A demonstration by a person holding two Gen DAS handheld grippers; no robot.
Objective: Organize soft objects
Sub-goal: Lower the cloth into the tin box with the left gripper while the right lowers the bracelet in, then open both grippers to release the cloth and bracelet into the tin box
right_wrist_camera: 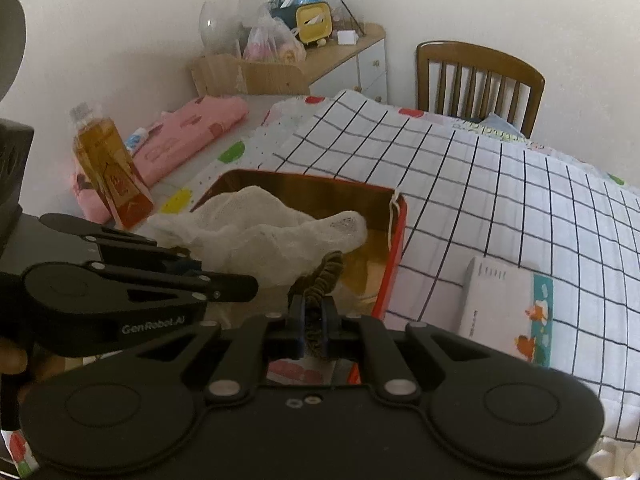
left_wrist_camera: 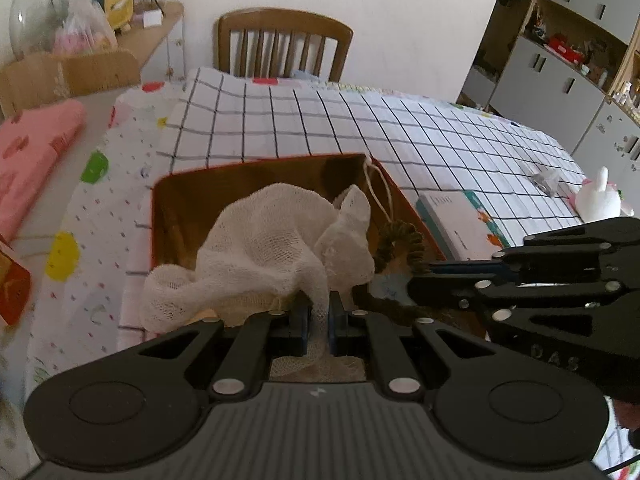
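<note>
Over the red box (left_wrist_camera: 158, 216), gauze cloth (left_wrist_camera: 272, 240) drapes its near rim.

A lived-in home room: a wooden dining chair (left_wrist_camera: 285, 42) stands at a table spread with a checked cloth (left_wrist_camera: 400, 128), beside a cluttered side cabinet (right_wrist_camera: 352, 60) and grey storage cupboards (left_wrist_camera: 560, 76).

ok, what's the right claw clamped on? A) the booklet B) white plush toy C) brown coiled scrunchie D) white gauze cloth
C: the right claw is shut on the brown coiled scrunchie at the near edge of the red box, while the white gauze cloth sits in the left claw.
</note>
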